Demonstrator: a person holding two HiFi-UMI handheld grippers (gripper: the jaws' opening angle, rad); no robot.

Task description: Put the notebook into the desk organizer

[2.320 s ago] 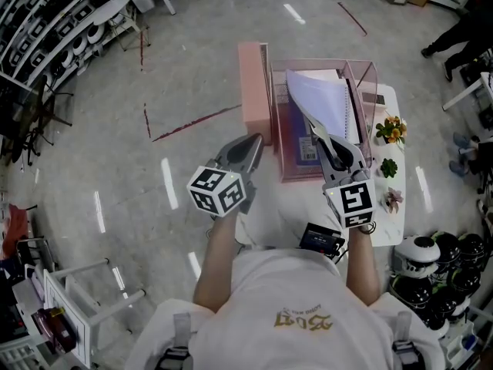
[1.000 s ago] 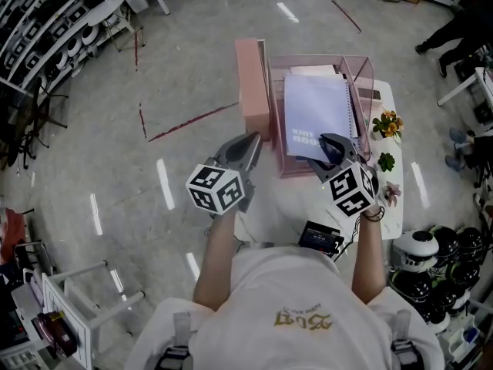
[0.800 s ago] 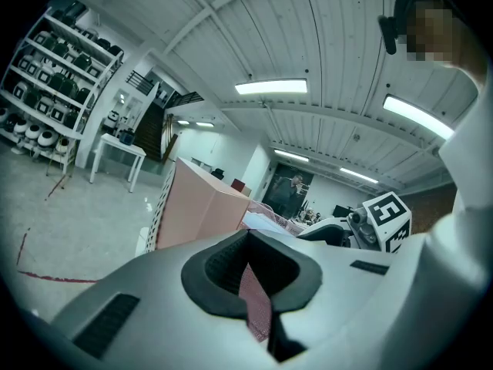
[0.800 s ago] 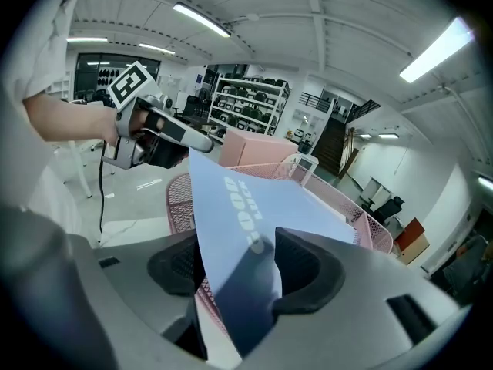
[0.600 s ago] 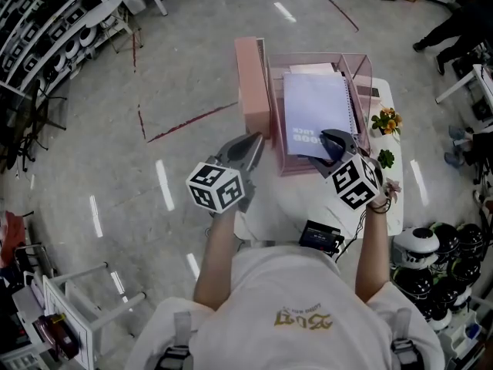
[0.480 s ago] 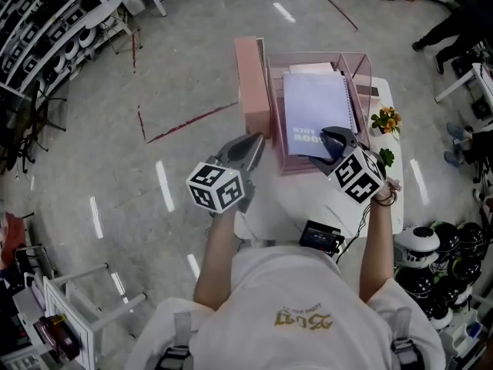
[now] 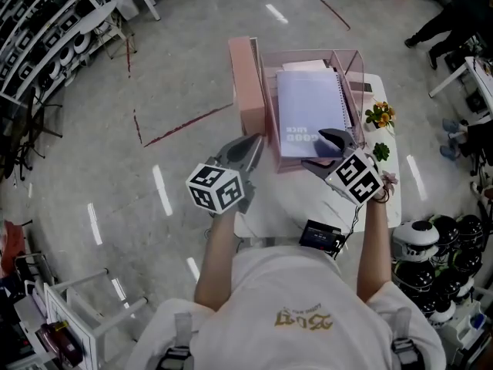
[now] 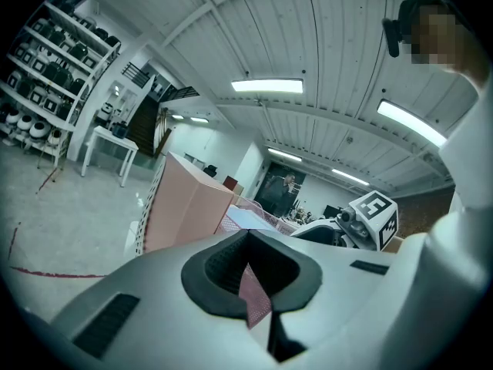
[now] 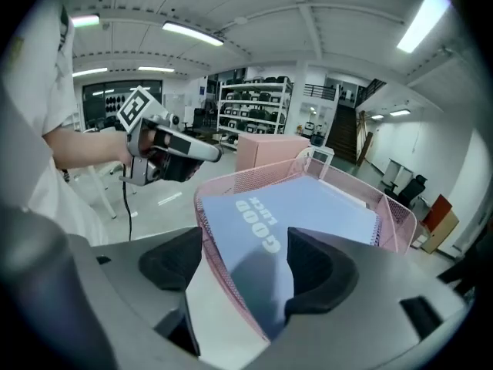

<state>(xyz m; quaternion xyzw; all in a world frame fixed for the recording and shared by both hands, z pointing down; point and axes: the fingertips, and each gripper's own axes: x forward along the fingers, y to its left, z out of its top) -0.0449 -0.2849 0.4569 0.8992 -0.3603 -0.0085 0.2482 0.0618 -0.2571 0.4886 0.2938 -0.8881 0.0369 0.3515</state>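
Note:
The pale blue spiral notebook [image 7: 308, 114] lies in the pink mesh desk organizer [image 7: 267, 91] on the white table, its near edge resting on the tray's front rim. In the right gripper view the notebook [image 9: 308, 206] shows "GOOD LUCK" on its cover. My right gripper [image 7: 317, 149] sits at the notebook's near right corner. Its jaws are opening, with the cover's near edge between them, and the pads stand clear of it [image 9: 245, 245]. My left gripper [image 7: 253, 139] hangs in the air left of the tray, shut and holding nothing [image 8: 246, 237].
A tall pink file box [image 7: 246, 87] stands against the tray's left side. Small potted plants [image 7: 379, 116] line the table's right edge. A black device [image 7: 322, 237] lies at the near edge. Helmets [image 7: 431, 260] are stacked on the floor at the right, shelves [image 7: 46, 37] at the left.
The right gripper lowered the tilted notebook flat into the tray, then its jaws spread and let go. The left gripper has stayed in place.

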